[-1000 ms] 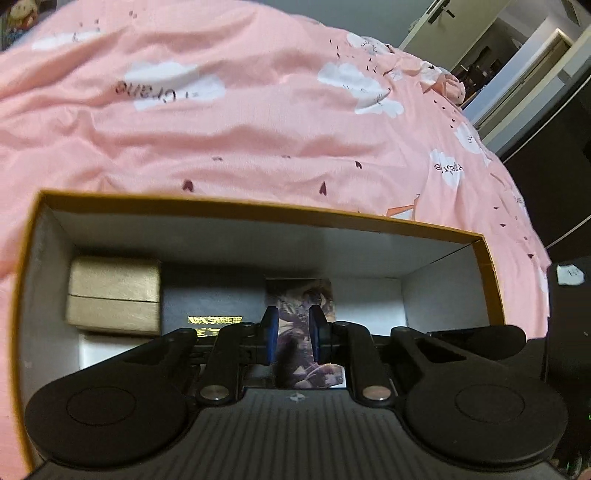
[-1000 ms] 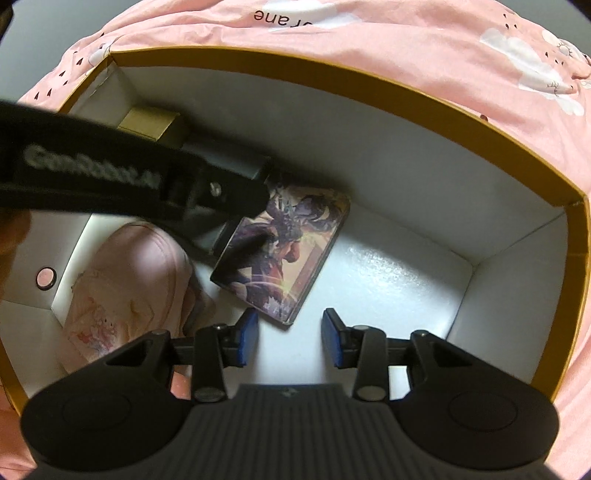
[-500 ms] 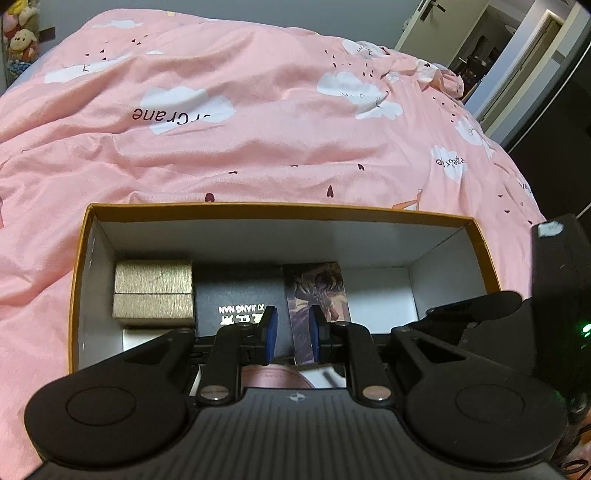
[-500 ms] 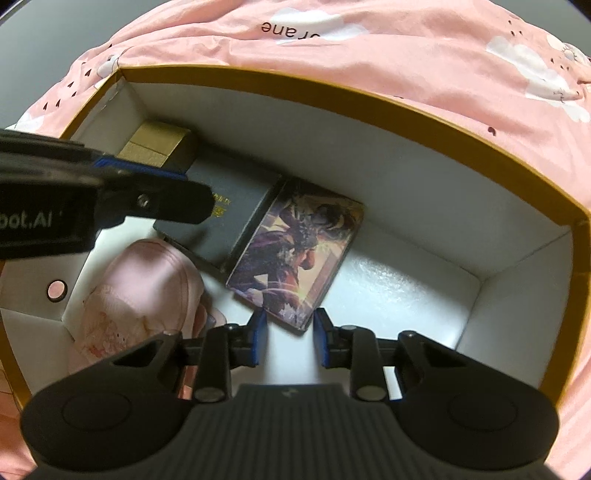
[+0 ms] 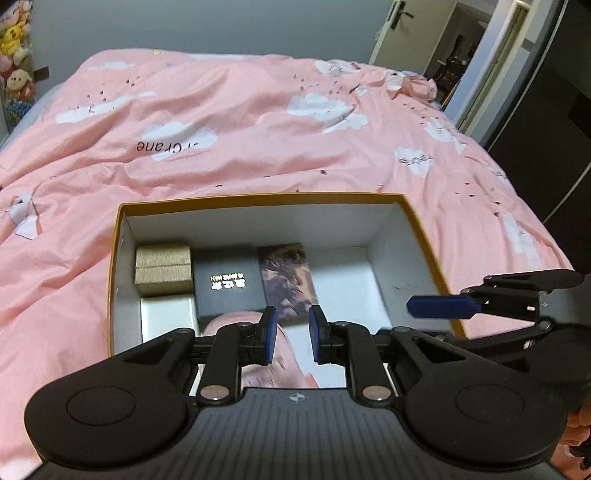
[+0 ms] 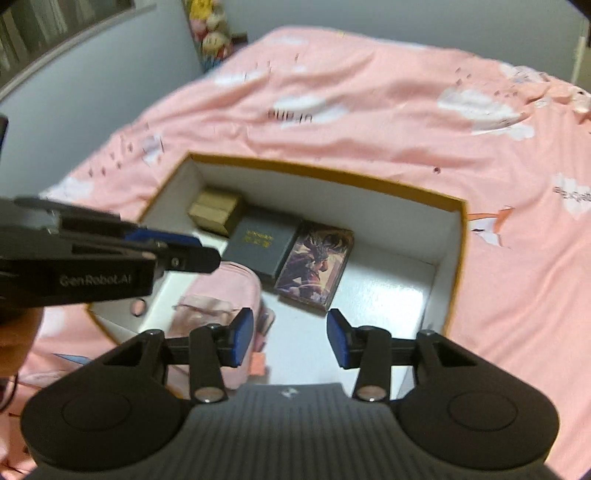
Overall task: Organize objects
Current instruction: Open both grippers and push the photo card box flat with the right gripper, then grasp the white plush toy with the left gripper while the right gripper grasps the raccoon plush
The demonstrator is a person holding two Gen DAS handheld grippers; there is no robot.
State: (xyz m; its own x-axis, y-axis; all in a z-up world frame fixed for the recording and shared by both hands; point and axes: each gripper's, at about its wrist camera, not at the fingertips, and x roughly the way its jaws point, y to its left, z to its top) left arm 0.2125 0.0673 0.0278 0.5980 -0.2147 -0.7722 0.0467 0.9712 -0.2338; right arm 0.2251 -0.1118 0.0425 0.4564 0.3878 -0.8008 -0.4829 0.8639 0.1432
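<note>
Both claws are hovering above the near end of the box (image 6: 456,240), empty. Left claw (image 5: 289,334) is showing a narrow gap with nothing in it; right claw (image 6: 290,338) is gaping wide, also holding nothing.

Nearest in the box, a pink pouch (image 6: 221,295) is lying under the left claw. Beyond it, side by side along the far wall: an illustrated card box (image 6: 316,264), touching a dark box with gold lettering (image 5: 229,284), then a gold box (image 5: 163,269) in the far left corner. The box's right part is showing bare white floor. The box is sitting on a bed with a pink cloud-print cover (image 5: 258,140). Plush toys (image 6: 212,27) are sitting far off by the wall.

Risks, as judgement: the soft bedding is giving uneven support, so a push on the rim could tip or slide the box. Both claws are crowding one end, so they could collide. The pouch could bunch up or snag on a finger.
</note>
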